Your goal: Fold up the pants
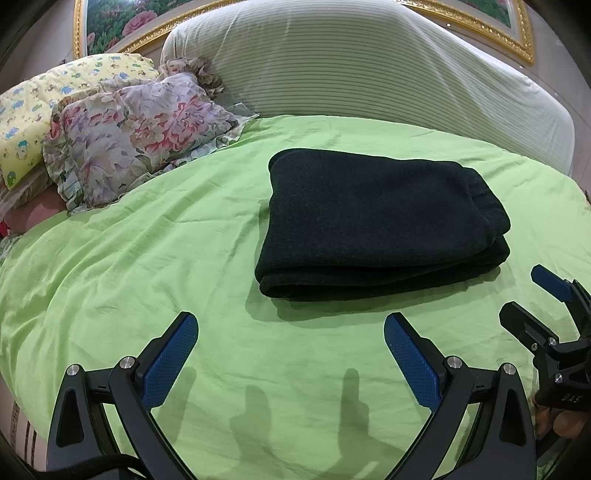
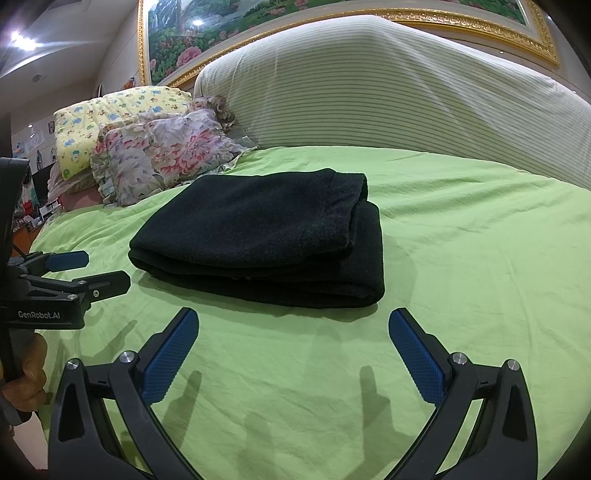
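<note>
The dark pants lie folded into a thick rectangular stack on the green bedsheet; they also show in the right wrist view. My left gripper is open and empty, held a little short of the stack's near edge. My right gripper is open and empty, also just short of the stack. The right gripper shows at the right edge of the left wrist view, and the left gripper at the left edge of the right wrist view. Neither touches the pants.
A floral pillow and a yellow patterned pillow lie at the back left. A large striped cushion stands behind the pants against a gold-framed headboard picture. Green sheet spreads around the stack.
</note>
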